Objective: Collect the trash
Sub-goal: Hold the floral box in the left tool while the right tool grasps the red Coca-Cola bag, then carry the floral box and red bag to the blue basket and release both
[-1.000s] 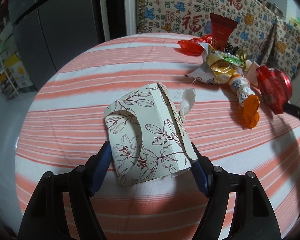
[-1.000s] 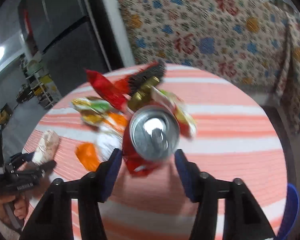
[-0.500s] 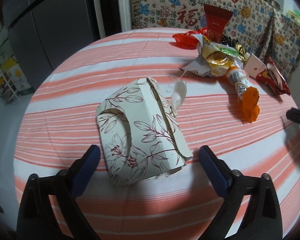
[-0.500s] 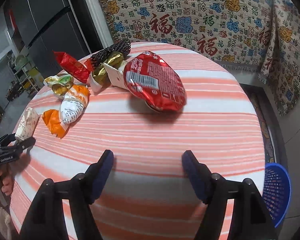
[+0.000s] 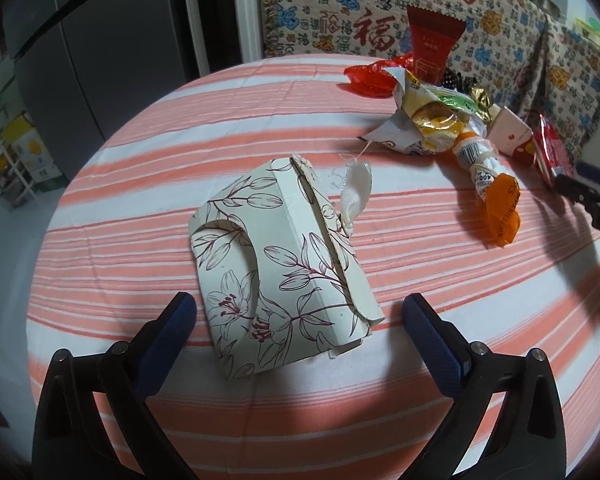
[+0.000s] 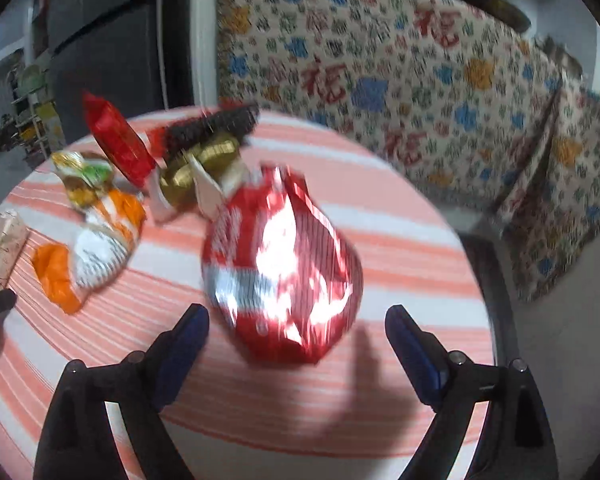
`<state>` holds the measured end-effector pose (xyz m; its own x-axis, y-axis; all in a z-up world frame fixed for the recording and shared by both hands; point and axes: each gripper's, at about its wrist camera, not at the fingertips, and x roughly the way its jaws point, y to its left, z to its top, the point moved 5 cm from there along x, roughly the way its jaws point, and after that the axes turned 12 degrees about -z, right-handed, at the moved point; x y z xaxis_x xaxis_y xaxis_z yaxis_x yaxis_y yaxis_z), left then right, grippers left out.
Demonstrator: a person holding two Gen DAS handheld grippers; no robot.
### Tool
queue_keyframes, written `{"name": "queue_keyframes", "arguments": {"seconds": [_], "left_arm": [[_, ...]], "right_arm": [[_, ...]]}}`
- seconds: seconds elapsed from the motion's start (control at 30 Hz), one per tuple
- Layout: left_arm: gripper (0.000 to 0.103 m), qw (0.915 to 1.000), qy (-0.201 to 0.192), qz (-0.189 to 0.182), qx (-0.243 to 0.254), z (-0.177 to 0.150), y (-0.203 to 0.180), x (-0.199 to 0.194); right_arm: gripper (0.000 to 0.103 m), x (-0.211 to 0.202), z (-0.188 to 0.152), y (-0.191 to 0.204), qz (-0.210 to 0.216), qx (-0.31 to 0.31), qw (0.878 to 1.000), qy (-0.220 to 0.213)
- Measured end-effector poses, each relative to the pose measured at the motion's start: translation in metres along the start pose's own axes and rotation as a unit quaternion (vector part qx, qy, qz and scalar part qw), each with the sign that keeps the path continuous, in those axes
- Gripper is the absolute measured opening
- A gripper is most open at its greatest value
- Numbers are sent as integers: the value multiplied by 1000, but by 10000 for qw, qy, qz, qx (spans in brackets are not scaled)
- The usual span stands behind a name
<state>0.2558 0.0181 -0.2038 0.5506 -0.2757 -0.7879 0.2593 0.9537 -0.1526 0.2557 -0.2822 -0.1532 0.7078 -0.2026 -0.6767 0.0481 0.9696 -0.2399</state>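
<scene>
A cream box printed with flowers (image 5: pixel 284 264) lies on the striped tablecloth (image 5: pixel 160 140), a white ribbon at its far end. My left gripper (image 5: pixel 298 312) stands wide open around its near end, pads clear of its sides. In the blurred right wrist view a shiny red foil packet (image 6: pixel 284 272) rests on the cloth. My right gripper (image 6: pixel 298 320) has its jaws opening; the packet lies just ahead, between the tips, with neither pad touching it. Further wrappers (image 5: pixel 436 116) are heaped at the far right, an orange one (image 5: pixel 500 208) nearest.
The round table drops away close behind the red packet, on its right (image 6: pixel 472 264). A patterned cloth over furniture (image 5: pixel 340 8) stands beyond the table, a dark fridge (image 5: pixel 100 60) at the left. The right gripper's tip (image 5: pixel 588 196) shows at the right edge.
My left jaws spread off the floral box, which stays on the table. My right jaws let go of the red packet and widened; the packet now lies on the cloth, closer to the tips.
</scene>
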Motion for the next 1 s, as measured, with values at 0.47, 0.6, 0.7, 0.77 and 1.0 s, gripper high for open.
{"name": "queue_keyframes", "arguments": {"seconds": [0.47, 0.6, 0.7, 0.77, 1.0], "left_arm": [[74, 9994, -183, -299, 59, 0, -9, -8], [73, 9984, -278, -480, 118, -1, -18, -16], [72, 9976, -344, -574, 178, -1, -26, -26], [72, 9968, -385, -663, 203, -1, -32, -36], [72, 9946, -540, -803, 366, -1, -59, -61]], "right_arm": [[87, -13, 10, 0, 873, 242, 9959, 87], [87, -37, 5, -12, 985, 314, 9946, -38], [87, -46, 0, -23, 1058, 467, 9933, -10], [87, -52, -2, -30, 1121, 553, 9922, -6], [87, -72, -10, -57, 1126, 739, 9909, -59]]}}
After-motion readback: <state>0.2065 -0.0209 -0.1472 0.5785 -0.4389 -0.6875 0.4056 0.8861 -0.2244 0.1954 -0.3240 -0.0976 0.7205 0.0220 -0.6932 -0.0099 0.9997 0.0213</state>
